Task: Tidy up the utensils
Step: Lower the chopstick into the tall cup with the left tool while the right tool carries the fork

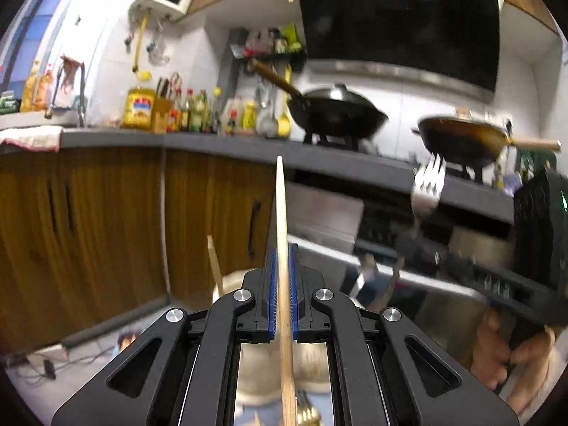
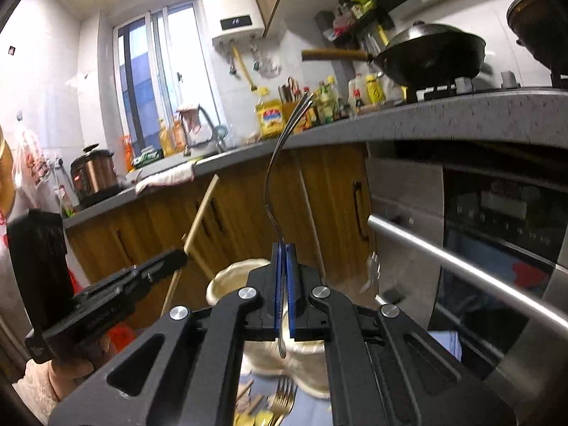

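Gripping a wooden chopstick [image 1: 283, 234] tight between my left fingers [image 1: 272, 294], I've got it raised above the cream holder [image 2: 230, 285], tip aimed toward the counter [image 1: 227, 143]. My right fingers [image 2: 291, 284] are clamped on a silver fork [image 2: 275, 163], tines up, also above that holder. A gold fork [image 2: 282, 399] lies just below the holder.

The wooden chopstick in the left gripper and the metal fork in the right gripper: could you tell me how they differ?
The chopstick is pale wood and straight; the fork is shiny metal and curved, ending in tines. The chopstick is clamped in the left gripper, the fork in the right gripper. Both are held near mid-length, tips pointing away, above a cream holder.
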Tool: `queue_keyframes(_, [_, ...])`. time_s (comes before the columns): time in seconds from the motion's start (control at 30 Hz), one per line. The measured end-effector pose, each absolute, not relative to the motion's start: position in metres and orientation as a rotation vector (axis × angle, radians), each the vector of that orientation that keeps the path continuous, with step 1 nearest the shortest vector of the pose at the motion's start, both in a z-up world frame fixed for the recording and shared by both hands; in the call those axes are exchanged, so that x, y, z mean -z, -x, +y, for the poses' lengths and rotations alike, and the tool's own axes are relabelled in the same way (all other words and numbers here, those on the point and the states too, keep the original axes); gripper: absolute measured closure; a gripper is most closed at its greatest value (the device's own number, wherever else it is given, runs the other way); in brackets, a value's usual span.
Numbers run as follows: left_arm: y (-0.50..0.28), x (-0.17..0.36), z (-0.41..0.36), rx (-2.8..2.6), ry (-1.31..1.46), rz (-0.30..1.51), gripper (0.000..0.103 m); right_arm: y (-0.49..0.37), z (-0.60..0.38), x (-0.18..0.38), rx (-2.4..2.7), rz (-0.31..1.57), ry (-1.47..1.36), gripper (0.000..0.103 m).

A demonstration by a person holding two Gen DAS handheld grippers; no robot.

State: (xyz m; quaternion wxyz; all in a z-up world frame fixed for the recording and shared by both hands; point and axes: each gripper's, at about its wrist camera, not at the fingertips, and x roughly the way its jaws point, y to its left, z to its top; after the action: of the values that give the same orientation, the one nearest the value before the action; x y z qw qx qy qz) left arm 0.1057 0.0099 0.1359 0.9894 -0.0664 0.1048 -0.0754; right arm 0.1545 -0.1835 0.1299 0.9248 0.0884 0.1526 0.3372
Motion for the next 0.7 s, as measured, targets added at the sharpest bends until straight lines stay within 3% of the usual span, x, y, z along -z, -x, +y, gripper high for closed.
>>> queue_keyframes(0.37, [-0.165, -0.143, -0.002, 0.04, 0.11, 0.082, 0.096, -0.181, -0.186, -0.112, -0.665, 0.332, -0.167, 0.101])
queue_keyframes(0.7, [-0.156, -0.129, -0.028, 0.002, -0.07, -0.018, 0.096, -0.191, -0.18, -0.091, -0.691, 0.413, -0.156, 0.101])
